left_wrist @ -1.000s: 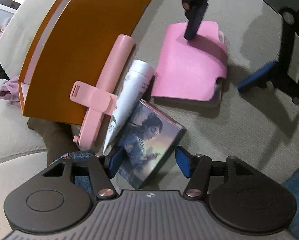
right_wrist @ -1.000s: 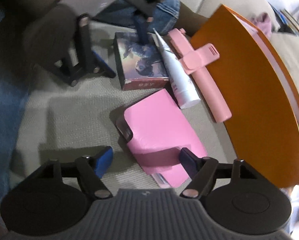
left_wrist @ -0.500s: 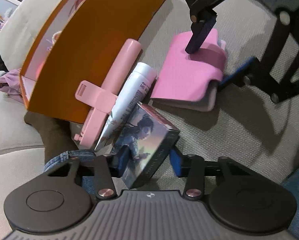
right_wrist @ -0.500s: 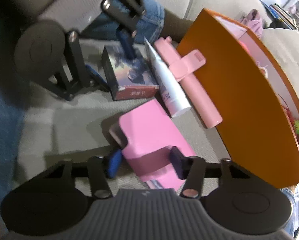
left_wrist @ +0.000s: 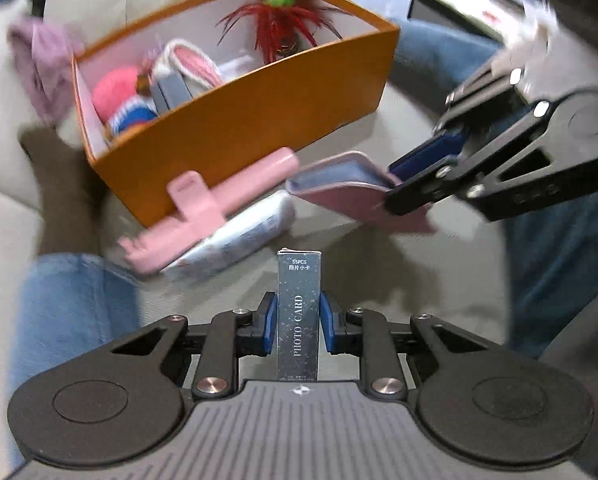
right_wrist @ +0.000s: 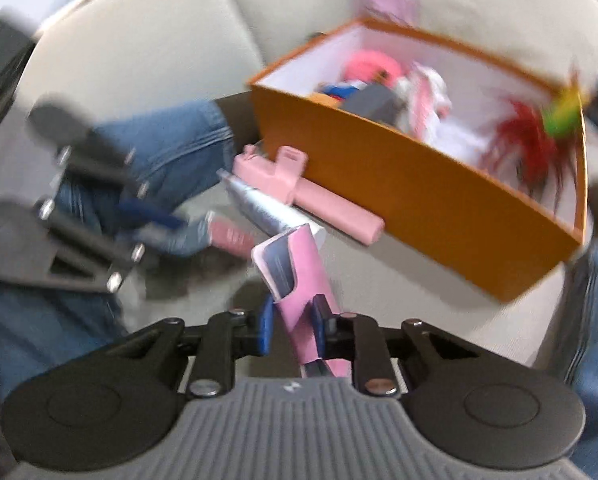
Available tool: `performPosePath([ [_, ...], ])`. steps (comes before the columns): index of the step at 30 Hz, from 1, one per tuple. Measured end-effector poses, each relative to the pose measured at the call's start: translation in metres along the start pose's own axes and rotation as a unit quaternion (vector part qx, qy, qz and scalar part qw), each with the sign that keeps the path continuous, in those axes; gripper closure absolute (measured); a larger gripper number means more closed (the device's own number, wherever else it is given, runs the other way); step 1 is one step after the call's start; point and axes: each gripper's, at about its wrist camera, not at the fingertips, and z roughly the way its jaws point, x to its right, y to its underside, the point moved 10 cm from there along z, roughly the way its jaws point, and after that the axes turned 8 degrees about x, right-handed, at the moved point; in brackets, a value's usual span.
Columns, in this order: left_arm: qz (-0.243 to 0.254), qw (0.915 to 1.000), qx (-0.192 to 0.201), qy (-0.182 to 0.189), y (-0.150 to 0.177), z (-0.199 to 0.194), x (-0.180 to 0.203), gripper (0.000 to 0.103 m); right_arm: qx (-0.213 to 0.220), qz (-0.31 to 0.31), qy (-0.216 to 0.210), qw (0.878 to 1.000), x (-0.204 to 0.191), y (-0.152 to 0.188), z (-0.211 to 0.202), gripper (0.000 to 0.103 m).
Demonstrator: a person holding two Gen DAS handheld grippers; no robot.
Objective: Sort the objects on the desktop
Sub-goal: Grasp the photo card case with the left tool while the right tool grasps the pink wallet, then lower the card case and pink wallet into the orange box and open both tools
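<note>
Left wrist view: the left tool point(left_wrist: 298, 322) pinches the photo-card box point(left_wrist: 298, 312) edge-on between its blue pads, the silver spine reading upright; a second ago this box lay flat on the sofa cushion point(left_wrist: 399, 272) with the tool spread around it, so it has since been gripped and raised clear of the fabric; across the same view the right tool point(left_wrist: 419, 172) clamps one end of the pink case point(left_wrist: 347, 188), which now hangs tilted above the cushion rather than lying on it; right wrist view: the right tool point(right_wrist: 290, 320) is pressed together on the pink case point(right_wrist: 295, 276), whose dark inner face shows at the free end; both views are motion-blurred, which suggests that the two loads are in transit; the orange box point(left_wrist: 259, 120) stands open just beyond, already holding a pink ball point(left_wrist: 113, 92), a red-leaved plant point(left_wrist: 283, 28) and other small items; the pink folding stick point(left_wrist: 203, 208) and the white tube point(left_wrist: 235, 240) lie side by side against its front wall, untouched; judged from this, two of four loose items are lifted, and the likely next step is to carry them over the rim and release them inside; the tilted case may catch on the wall.
</note>
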Motion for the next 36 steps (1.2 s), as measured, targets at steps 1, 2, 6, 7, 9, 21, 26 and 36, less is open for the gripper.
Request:
performPosePath([
  [1, -0.008, 1.0, -0.001, 0.0, 0.0, 0.004, 0.0, 0.077, 0.001, 0.006, -0.002, 1.0, 0.002, -0.001, 0.002, 0.081],
  [2, -0.01, 0.9999, -0.002, -0.008, -0.001, 0.011, -0.006, 0.077, 0.003, 0.013, -0.002, 1.0, 0.004, -0.003, 0.005, 0.081],
  [6, -0.041, 0.9988, -0.001, -0.028, -0.004, 0.028, -0.017, 0.077, 0.009, 0.029, 0.006, 1.0, 0.011, -0.01, 0.016, 0.078],
  [7, -0.044, 0.9985, 0.001, -0.032, -0.004, 0.029, -0.017, 0.077, 0.007, 0.026, 0.017, 0.999, 0.013, -0.011, 0.02, 0.076],
  [9, -0.041, 0.9985, 0.005, -0.036, -0.006, 0.034, -0.019, 0.077, 0.003, 0.016, 0.04, 0.999, 0.019, -0.008, 0.027, 0.077],
  [21, -0.131, 0.9906, 0.034, -0.017, -0.008, -0.008, -0.016, 0.077, 0.016, 0.109, 0.001, 0.994, 0.029, -0.007, -0.001, 0.086],
  [26, -0.15, 0.9855, 0.078, -0.006, -0.039, -0.046, -0.016, 0.077, 0.065, 0.105, -0.001, 0.992, 0.019, -0.027, -0.049, 0.086],
  [36, -0.208, 0.9586, 0.194, -0.001, -0.157, -0.078, -0.048, 0.078, 0.185, 0.114, 0.061, 0.974, 0.058, -0.114, -0.094, 0.086],
])
